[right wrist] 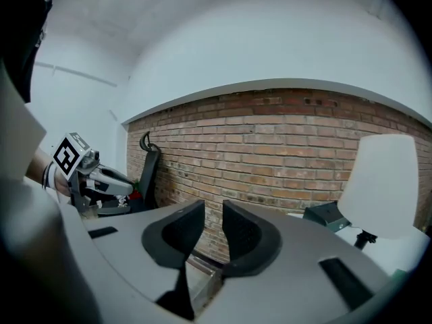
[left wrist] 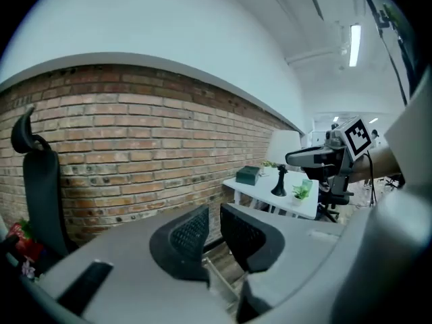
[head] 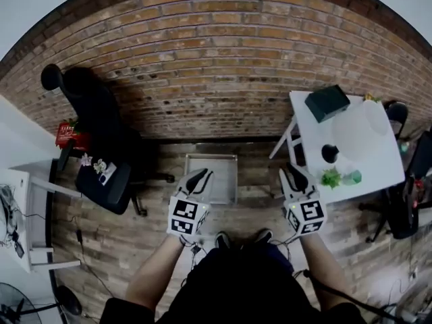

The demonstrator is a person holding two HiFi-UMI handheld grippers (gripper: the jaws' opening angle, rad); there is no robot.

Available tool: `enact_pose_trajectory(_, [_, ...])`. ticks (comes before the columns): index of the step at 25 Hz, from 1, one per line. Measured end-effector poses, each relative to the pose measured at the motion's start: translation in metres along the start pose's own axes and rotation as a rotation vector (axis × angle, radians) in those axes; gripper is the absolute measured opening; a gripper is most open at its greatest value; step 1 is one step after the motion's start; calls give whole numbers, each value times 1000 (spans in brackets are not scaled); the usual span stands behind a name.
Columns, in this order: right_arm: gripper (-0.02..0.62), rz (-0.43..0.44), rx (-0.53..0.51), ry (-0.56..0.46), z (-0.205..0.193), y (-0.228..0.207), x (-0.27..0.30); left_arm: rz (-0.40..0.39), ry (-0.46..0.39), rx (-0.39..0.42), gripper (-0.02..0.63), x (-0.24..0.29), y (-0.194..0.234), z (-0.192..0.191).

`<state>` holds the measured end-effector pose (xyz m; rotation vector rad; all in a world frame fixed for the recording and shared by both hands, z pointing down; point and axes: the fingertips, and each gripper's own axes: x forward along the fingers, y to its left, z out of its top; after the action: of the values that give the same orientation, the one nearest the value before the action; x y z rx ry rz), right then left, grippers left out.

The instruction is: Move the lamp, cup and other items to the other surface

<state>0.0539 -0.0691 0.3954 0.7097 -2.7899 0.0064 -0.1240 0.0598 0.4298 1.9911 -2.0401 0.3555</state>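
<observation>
A white table (head: 381,171) at the right carries a lamp with a white shade (head: 361,130) and a black base (head: 329,154), a dark green box (head: 327,102), a small plant (head: 331,177) and a green cup (head: 352,177). My right gripper (head: 291,171) hangs just left of that table, clear of it. My left gripper (head: 201,174) is over the floor at the middle. Each gripper's jaws stand a narrow gap apart with nothing between them, as both the left gripper view (left wrist: 214,214) and the right gripper view (right wrist: 213,211) show. The lamp (right wrist: 381,184) rises to the right of the right jaws.
A shallow metal tray (head: 212,181) lies on the wooden floor ahead of me, against the brick wall. A black office chair (head: 101,154) stands at the left, with a red thing (head: 67,135) behind it and a white desk (head: 15,214) at the far left. Another chair (head: 398,214) is beyond the table.
</observation>
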Motion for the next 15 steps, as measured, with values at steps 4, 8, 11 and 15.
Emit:
enact_pose_trajectory(4, [20, 47, -22, -25, 20, 30, 21, 71, -37, -5, 35, -26, 34, 10])
enact_pose_trajectory(8, [6, 97, -26, -50, 31, 42, 38, 116, -48, -21, 24, -39, 49, 14])
enact_pose_trajectory(11, [6, 130, -50, -59, 37, 49, 46, 145, -78, -27, 18, -46, 56, 18])
enact_pose_trajectory(15, [3, 182, -98, -81, 47, 54, 50, 192, -115, -49, 6, -54, 60, 32])
